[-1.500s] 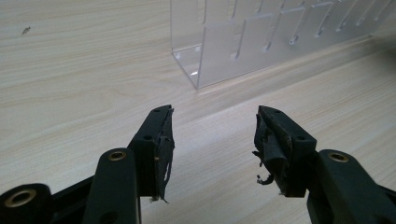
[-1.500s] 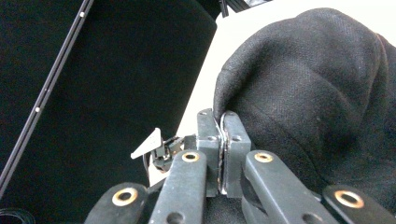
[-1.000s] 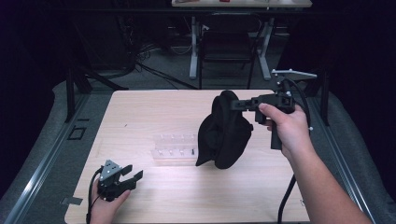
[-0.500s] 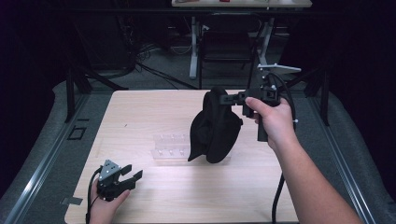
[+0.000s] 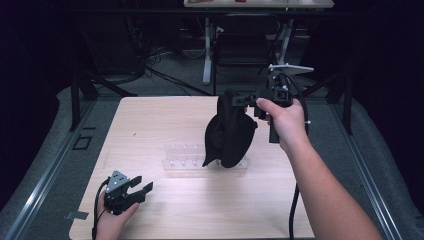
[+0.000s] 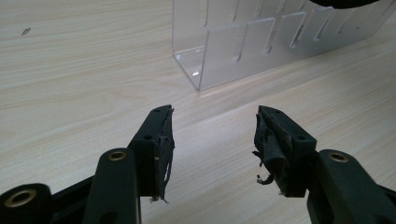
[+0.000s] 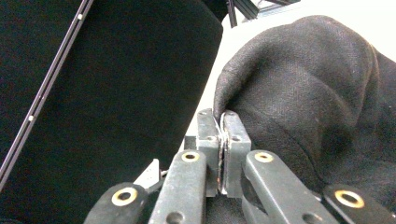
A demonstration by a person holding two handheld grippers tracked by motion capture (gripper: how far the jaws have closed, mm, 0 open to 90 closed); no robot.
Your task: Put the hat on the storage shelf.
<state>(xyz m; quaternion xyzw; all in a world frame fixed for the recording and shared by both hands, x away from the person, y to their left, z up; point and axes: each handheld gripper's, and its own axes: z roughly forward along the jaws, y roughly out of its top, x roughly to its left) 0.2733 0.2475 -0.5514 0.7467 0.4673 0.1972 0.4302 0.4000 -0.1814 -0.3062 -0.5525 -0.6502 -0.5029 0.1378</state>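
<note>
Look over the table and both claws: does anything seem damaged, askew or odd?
Yes: the left claw has torn, frayed pads with loose shreds hanging off. Otherwise, the black cloth dangles from the right claw above the clear rack.

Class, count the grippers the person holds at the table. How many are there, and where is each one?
2. The left gripper rests low at the table's near left corner, jaws open. The right gripper is raised over the table's right half, pinching a black cloth above a clear rack.
</note>
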